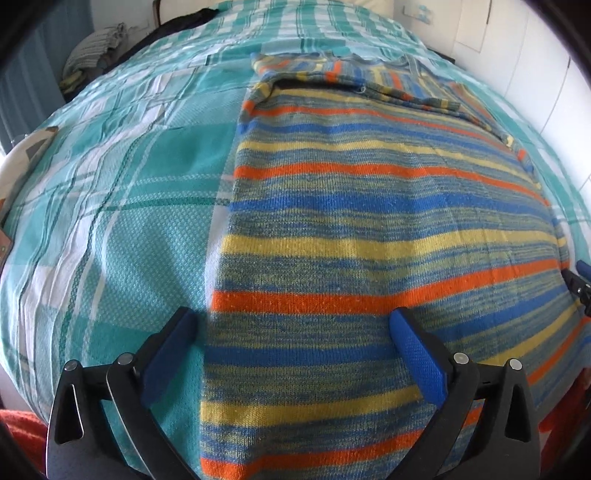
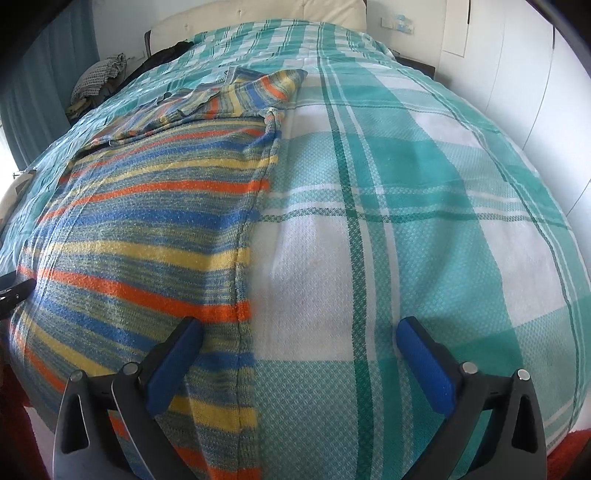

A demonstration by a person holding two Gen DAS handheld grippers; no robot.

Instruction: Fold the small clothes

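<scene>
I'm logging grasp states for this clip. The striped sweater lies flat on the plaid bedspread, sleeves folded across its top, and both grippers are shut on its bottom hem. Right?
Not quite: both grippers are open, not shut on the hem. The left gripper straddles the striped sweater's left edge in the left wrist view; the right gripper straddles its right edge in the right wrist view. The rest holds, on the plaid bedspread.

Teal plaid bedspread (image 2: pixel 424 206), cream headboard (image 2: pixel 258 18), white wardrobe doors (image 2: pixel 535 92), teal curtain (image 2: pixel 44 55)

1. Striped sweater (image 1: pixel 369 229): fuzzy matt knit, flecked with lint.
2. Plaid bedspread (image 2: pixel 406 206): coarse matt waffle-weave cloth.
3. Left gripper (image 1: pixel 293 321), right gripper (image 2: pixel 299 330): matt black plastic, textured blue pads, shiny metal pins.
</scene>
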